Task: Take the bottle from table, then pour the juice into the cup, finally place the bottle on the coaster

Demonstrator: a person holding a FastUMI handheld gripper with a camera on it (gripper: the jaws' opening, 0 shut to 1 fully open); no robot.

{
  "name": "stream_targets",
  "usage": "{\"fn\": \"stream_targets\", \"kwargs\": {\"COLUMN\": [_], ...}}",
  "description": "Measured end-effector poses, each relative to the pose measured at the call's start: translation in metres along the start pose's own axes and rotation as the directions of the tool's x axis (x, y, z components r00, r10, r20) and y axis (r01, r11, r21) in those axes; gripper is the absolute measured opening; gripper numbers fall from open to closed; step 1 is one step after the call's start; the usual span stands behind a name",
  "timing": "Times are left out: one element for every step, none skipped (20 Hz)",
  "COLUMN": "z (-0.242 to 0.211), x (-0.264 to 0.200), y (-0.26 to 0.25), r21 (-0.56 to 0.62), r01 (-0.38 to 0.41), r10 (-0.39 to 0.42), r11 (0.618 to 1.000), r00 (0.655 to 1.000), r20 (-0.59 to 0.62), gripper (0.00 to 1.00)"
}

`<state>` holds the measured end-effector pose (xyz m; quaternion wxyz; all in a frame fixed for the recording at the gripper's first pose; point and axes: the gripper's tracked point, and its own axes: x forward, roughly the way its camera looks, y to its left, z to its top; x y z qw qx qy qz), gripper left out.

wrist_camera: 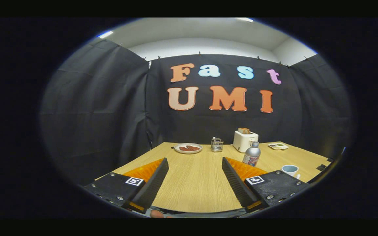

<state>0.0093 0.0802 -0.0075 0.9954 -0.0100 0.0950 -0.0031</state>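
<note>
A silver bottle (pixel 252 154) with a printed label stands upright on the wooden table (pixel 195 183), beyond the right finger and a little to its right. A white cup (pixel 290 170) sits nearer, to the right of the right finger. My gripper (pixel 195 160) is open, its fingers wide apart over bare table with nothing between them. I cannot make out a coaster.
At the table's back stand a white toaster (pixel 244 140) with bread in it, a small wire rack (pixel 217 144), a plate (pixel 188 148) with reddish food and a small tray (pixel 278 146). Black cloth walls close the booth on three sides.
</note>
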Motion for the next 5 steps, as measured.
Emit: {"fn": "stream_targets", "kwargs": {"z": [-0.0001, 0.0002, 0.0015, 0.0017, 0.0012], "x": [-0.0004, 0.0004, 0.0007, 0.0026, 0.0025], "y": [-0.0003, -0.0009, -0.0008, -0.0006, -0.0003], "r21": [0.002, 0.001, -0.002, -0.006, -0.009], "r01": [0.002, 0.003, 0.002, 0.001, -0.002], "r10": [-0.002, -0.003, -0.002, -0.001, 0.002], "r11": [1.0, 1.0, 1.0, 1.0, 1.0], "r00": [1.0, 1.0, 1.0, 1.0, 1.0], "r20": [-0.001, 0.001, 0.003, 0.003, 0.002], "gripper": [0.97, 0.97, 0.97, 0.97, 0.97]}}
